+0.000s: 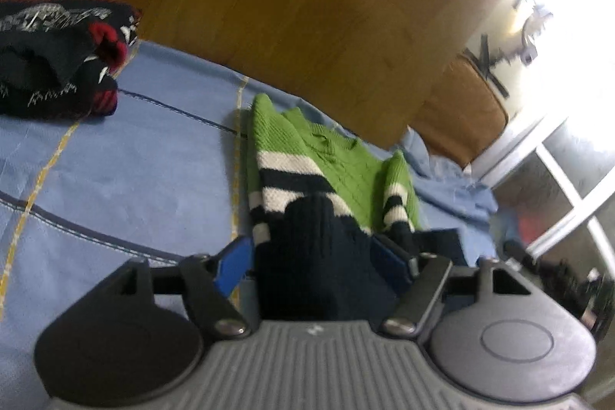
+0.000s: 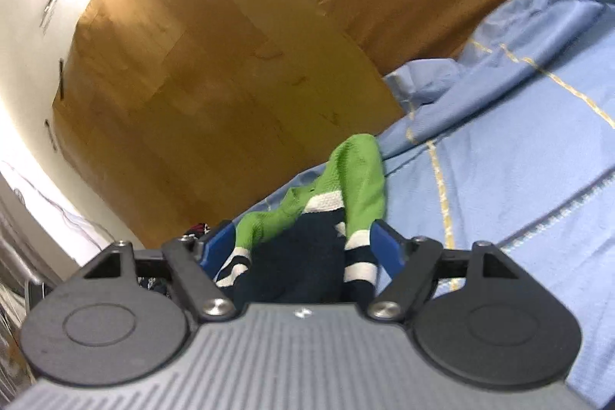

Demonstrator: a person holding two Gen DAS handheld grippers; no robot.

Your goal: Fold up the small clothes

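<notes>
Left hand-held gripper clamped on navy hem of green striped sweater; right hand-held gripper clamped on same sweater. Sweater lies on blue bed sheet. Dark folded garment well apart.

Blown-out window glare upper right in left view; soft motion blur throughout; strong fisheye bending at edges

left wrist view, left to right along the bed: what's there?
Dark folded garment → blue bedsheet → green striped sweater, its navy hem between the left gripper fingers → brown cushion.
</notes>
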